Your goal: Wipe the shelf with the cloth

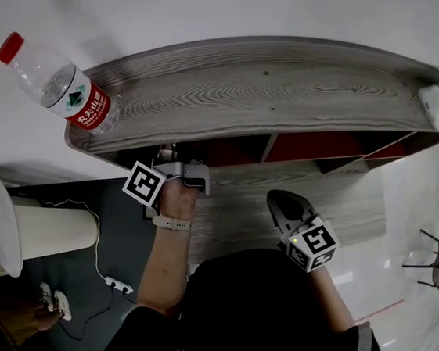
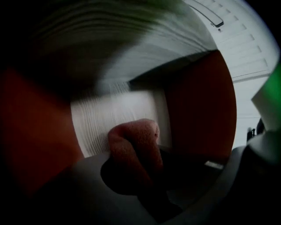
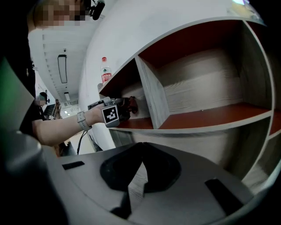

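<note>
- Right gripper (image 1: 279, 203) hangs closest to the head camera, at 4 o'clock from frame centre. Its jaws meet at the tips on nothing, so it is probably idle, held short of the shelf (image 1: 276, 91).
- Left gripper (image 1: 175, 162), at 9 o'clock from it, pinches the reddish cloth (image 2: 134, 143) inside the left compartment, presumably to rub its surfaces.
- Left forearm (image 1: 166, 267) reaches straight forward, wrist level.
- Water bottle (image 1: 56, 85) stands on the top board at 10 o'clock.

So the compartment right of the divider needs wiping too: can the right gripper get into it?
Probably yes: the right gripper, shut and empty, faces that compartment, whose front is open, with nothing in between.
</note>
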A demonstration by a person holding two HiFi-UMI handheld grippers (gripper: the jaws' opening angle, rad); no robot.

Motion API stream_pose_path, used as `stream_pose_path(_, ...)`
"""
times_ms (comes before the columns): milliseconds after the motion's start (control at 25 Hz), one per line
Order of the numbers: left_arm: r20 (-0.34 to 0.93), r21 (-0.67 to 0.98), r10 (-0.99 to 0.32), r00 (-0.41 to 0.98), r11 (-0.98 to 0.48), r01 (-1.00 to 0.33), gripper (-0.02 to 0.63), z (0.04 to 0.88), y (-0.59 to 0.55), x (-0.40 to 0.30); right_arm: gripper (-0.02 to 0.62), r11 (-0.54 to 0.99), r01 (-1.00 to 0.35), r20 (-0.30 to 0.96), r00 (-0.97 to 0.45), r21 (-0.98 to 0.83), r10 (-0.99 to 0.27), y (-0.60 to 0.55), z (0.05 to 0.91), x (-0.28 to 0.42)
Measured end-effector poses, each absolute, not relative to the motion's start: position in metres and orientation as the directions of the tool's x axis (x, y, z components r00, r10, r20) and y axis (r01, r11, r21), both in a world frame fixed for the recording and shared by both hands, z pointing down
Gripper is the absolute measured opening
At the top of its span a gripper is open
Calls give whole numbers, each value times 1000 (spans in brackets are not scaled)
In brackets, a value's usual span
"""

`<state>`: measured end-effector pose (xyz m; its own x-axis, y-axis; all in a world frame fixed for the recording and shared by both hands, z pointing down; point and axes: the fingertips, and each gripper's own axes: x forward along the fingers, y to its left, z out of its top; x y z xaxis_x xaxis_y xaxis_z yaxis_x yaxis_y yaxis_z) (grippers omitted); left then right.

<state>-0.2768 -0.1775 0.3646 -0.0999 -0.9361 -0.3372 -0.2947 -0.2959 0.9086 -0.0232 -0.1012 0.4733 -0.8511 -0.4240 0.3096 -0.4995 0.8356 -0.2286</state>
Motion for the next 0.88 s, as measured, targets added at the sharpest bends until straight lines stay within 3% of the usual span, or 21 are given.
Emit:
stream_pose_path(440, -318, 920, -942, 105, -334, -205, 69, 373, -229, -176, -3, 719, -658, 337, -745, -226, -576, -107, 475, 54)
stream_pose_path(880, -189, 930, -971, 147, -225, -292, 69, 396, -229, -164, -3, 703, -677, 338, -729, -219, -596, -103, 476, 68)
